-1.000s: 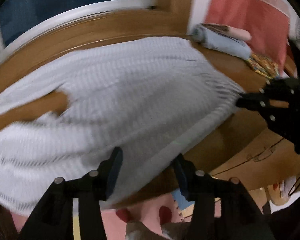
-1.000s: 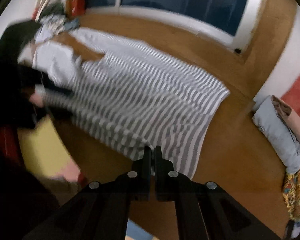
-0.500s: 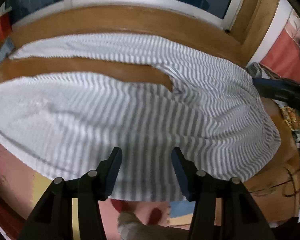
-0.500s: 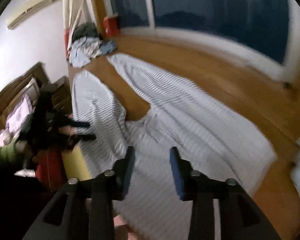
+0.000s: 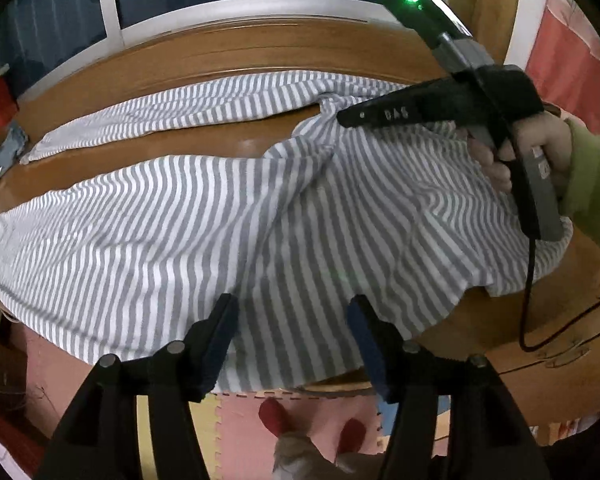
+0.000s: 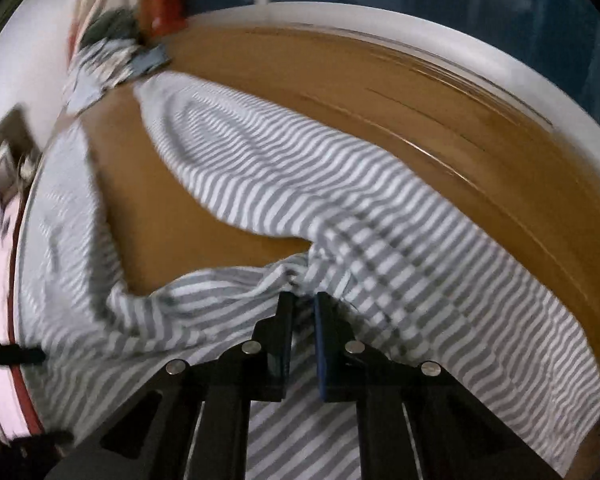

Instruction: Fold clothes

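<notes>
The striped trousers [image 5: 228,216] lie spread across the wooden counter [image 5: 260,56], both legs extending left. The left gripper [image 5: 292,320] hovers over the near edge of the fabric, jaws wide apart and gripping nothing. The right gripper [image 6: 303,304] sits at the crotch, jaws nearly closed, pinching a bunched fold of the trousers

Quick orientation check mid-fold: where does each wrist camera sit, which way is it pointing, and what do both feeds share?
Left wrist: rides the left gripper, open, at the table's near edge, facing the window across the grey-and-white striped trousers; the right gripper, a hand and a green sleeve show.
Right wrist: rides the right gripper, nearly closed at the crotch, facing along both legs.
Shared: the trousers, wooden table and window.
</notes>
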Motion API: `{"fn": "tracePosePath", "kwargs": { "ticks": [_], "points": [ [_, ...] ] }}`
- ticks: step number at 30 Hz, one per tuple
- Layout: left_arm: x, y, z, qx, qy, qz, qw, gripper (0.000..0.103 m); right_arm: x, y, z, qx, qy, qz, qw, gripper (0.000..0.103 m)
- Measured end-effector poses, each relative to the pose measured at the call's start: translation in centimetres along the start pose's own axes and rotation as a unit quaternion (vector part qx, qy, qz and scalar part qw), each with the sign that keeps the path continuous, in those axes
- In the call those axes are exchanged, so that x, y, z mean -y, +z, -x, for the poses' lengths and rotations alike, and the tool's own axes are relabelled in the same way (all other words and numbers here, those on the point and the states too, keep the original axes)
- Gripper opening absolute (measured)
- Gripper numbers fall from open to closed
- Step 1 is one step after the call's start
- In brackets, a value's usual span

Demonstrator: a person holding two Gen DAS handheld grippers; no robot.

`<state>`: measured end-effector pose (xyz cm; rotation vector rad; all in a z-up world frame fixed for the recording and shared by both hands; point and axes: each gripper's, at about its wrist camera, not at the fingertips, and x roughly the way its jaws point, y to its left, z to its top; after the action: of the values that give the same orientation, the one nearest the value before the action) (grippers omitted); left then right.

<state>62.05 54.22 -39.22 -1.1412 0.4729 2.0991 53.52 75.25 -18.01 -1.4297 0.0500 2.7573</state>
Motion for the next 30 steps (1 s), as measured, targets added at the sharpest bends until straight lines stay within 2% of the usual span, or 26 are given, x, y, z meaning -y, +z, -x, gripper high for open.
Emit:
{"fn": "tracePosePath", "kwargs": {
  "ticks": [2,5,8,12,14,16,18,21,23,27,29,30],
  "points": [
    [-0.4,0.4,0.2,-0.001,0.002,0.000,1.0000,0.056,0.7,-0.2,0.7,0.006,0.006,-0.024,1.000,0.009],
    [-0.9,1.1,0.6,-0.003,0.005,0.001,1.0000,0.056,1.1,-1.9,4.7,0.021,0.019,-0.034,0.999,0.010],
    [-2.0,2.3,1.1,0.005,-0.009,0.021,0.9997,0.056,0.7,-5.8,8.4,0.009,0.024,-0.022,0.999,0.010],
    [-1.1,5.9,-0.4,0.001,-0.075,0.008,0.9971,0.056,-1.0,-10.7,9.8,-0.020,0.043,-0.005,0.999,0.010],
    [0.7,8.1,-2.0,-0.010,-0.118,-0.018,0.9928,0.056,-1.8,-11.9,9.6,-0.027,0.061,-0.014,0.998,0.010],
    [1.9,9.6,-3.7,-0.024,-0.133,-0.040,0.9900,0.056,-2.5,-12.1,9.1,-0.022,0.067,-0.027,0.997,0.010],
    [3.0,11.0,-5.9,-0.047,-0.135,-0.060,0.9879,0.056,-3.2,-11.7,8.5,-0.013,0.075,-0.038,0.996,0.010],
    [3.8,12.0,-7.1,-0.047,-0.095,-0.084,0.9909,0.056,-4.6,-11.6,7.3,-0.009,0.072,-0.032,0.997,0.010],
    [4.1,12.1,-7.2,-0.045,-0.076,-0.098,0.9913,0.056,-5.0,-12.4,7.9,-0.007,0.063,-0.016,0.998,0.011],
    [4.7,11.7,-6.7,-0.044,-0.070,-0.117,0.9897,0.056,-5.6,-15.0,10.0,-0.019,0.039,0.042,0.998,0.011],
    [4.7,11.6,-6.5,-0.045,-0.069,-0.117,0.9897,0.056,-5.5,-14.9,10.6,-0.031,0.034,0.041,0.998,0.010],
    [4.6,11.6,-6.4,-0.046,-0.070,-0.116,0.9897,0.056,-5.5,-14.4,10.8,-0.018,0.034,0.036,0.999,0.010]
  ]
}}
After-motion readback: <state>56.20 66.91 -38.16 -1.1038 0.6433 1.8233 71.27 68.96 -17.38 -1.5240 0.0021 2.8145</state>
